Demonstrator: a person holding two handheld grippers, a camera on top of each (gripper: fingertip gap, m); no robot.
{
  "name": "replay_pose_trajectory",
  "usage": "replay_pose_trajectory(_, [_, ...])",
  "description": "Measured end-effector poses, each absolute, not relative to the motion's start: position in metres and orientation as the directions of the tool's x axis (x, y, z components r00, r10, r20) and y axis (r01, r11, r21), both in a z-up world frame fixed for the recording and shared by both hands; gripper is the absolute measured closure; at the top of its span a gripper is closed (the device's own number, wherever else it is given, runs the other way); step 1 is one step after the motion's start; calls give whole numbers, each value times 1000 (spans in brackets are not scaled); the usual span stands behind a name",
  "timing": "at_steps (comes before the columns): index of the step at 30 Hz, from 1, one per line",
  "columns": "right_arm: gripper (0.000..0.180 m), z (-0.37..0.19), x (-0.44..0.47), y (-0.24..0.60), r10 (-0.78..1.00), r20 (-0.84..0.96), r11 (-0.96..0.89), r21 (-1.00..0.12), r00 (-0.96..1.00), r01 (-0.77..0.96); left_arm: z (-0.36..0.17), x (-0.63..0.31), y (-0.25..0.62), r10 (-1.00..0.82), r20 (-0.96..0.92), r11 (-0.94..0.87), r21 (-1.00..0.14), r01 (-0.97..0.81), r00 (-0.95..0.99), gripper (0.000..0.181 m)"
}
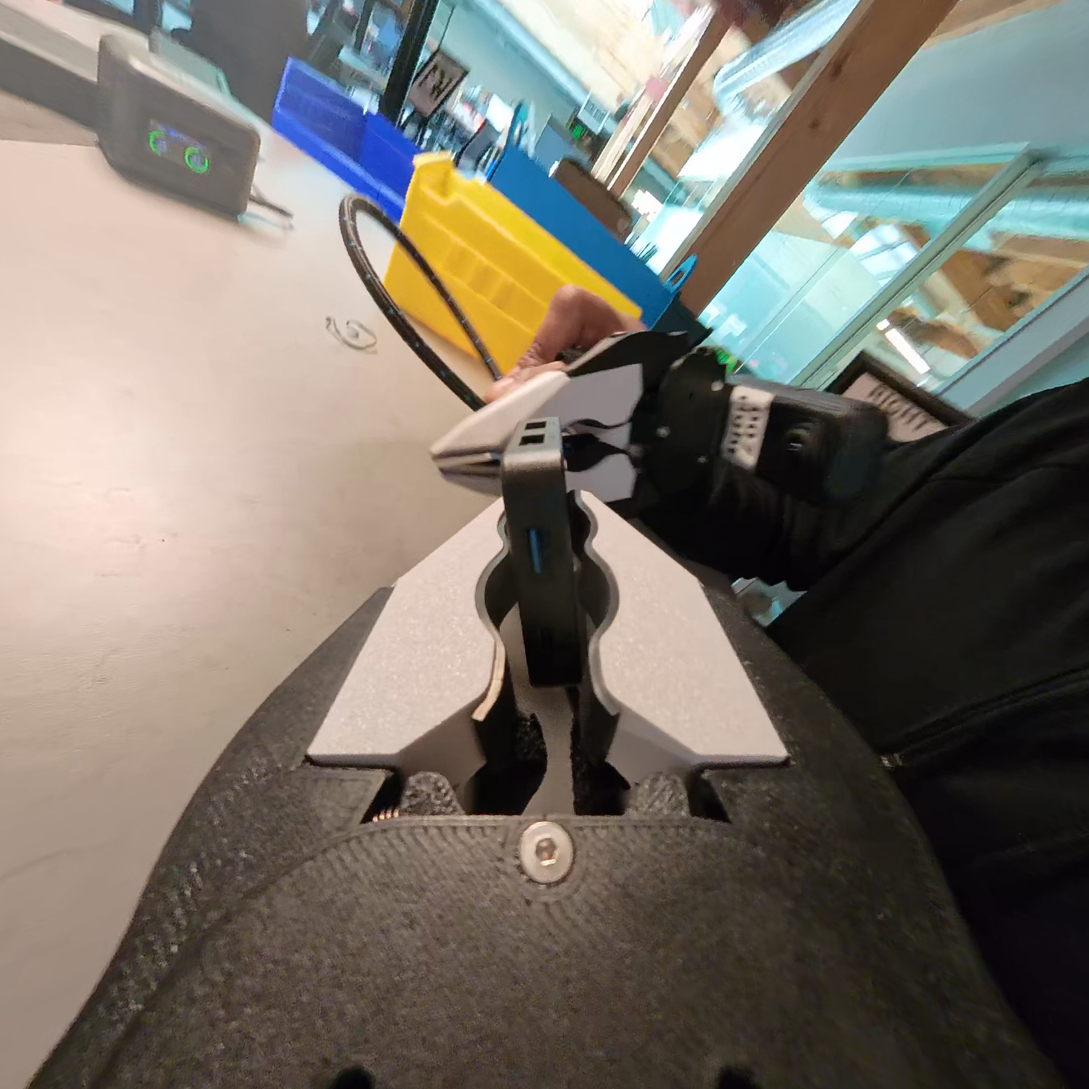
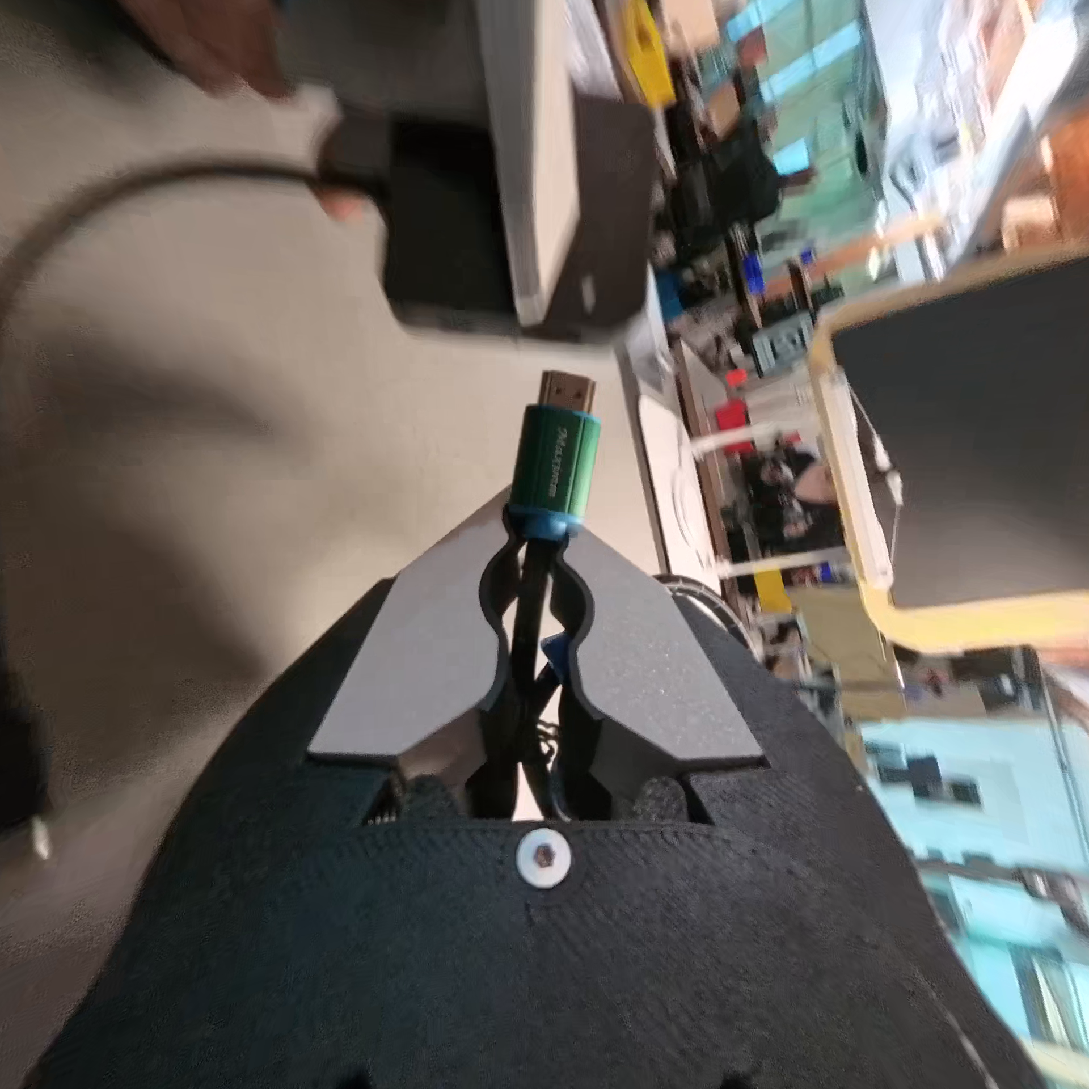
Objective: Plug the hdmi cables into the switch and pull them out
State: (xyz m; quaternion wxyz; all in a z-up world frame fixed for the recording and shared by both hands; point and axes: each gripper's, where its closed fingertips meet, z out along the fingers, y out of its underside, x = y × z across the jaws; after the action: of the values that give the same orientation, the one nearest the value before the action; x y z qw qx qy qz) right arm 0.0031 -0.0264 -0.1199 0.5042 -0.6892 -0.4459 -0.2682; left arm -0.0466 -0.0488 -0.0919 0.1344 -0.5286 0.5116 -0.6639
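My left gripper [image 1: 539,512] is shut on the black HDMI switch [image 1: 539,566] and holds it edge-on above the table, with two ports facing away. My right gripper [image 2: 542,518] is shut on an HDMI cable just behind its green plug [image 2: 557,465]. The plug's gold connector [image 2: 568,392] points at the blurred switch [image 2: 448,236] but stays a short gap from it. In the left wrist view the right gripper [image 1: 439,459] sits just beyond the switch. A bare hand [image 1: 566,330] holds a second, black braided cable [image 1: 412,277] by the switch.
A yellow bin [image 1: 501,283] and blue bins [image 1: 330,112] stand at the table's far edge. A black power station [image 1: 171,135] sits at the far left. A black sleeve [image 1: 943,589] fills the right side. A dark monitor [image 2: 972,442] shows on the right. My hands' fingertips stand some 6 centimetres from each other. My right tips are roughly 30 centimetres from the black power station [image 1: 171,135].
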Motion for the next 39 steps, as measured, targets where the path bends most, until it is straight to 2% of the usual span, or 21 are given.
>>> replay_pose_trajectory(1, [176,-118,15,-26,334,805,-129,-477,491,869,-88,-51,-41,-706,576,-466,-816,-342,-412,167])
replay_pose_trajectory(4, [176,-113,6,-32,390,753,-78,-546,530,834,-83,-59,-18,-682,613,-531,-790,-306,-398,167])
replay_pose_trajectory(7, [176,-130,-23,-41,481,750,-42,-498,455,866,-85,-55,-11,-686,627,-551,-779,-300,-369,167])
replay_pose_trajectory(10, [176,-151,-27,-45,565,676,-117,-503,474,857,-87,-60,-6,-697,617,-535,-787,-309,-366,167])
replay_pose_trajectory(15, [175,-150,-28,-48,600,547,-188,-612,584,768,-97,-70,-8,-666,645,-509,-760,-404,-375,167])
replay_pose_trajectory(20, [149,-138,-31,-61,676,343,-241,-734,652,635,-101,-68,-9,-680,640,-498,-761,-416,-358,167])
replay_pose_trajectory(28, [112,-159,-30,-84,778,181,-332,-694,602,639,-99,-69,-6,-674,648,-517,-757,-400,-354,168])
replay_pose_trajectory(36, [114,-172,-7,-85,743,208,-410,-610,637,678,-98,-69,-6,-671,652,-523,-754,-397,-354,168])
replay_pose_trajectory(39, [138,-174,-1,-81,716,208,-436,-612,666,660,-98,-71,-8,-659,656,-519,-751,-409,-369,167])
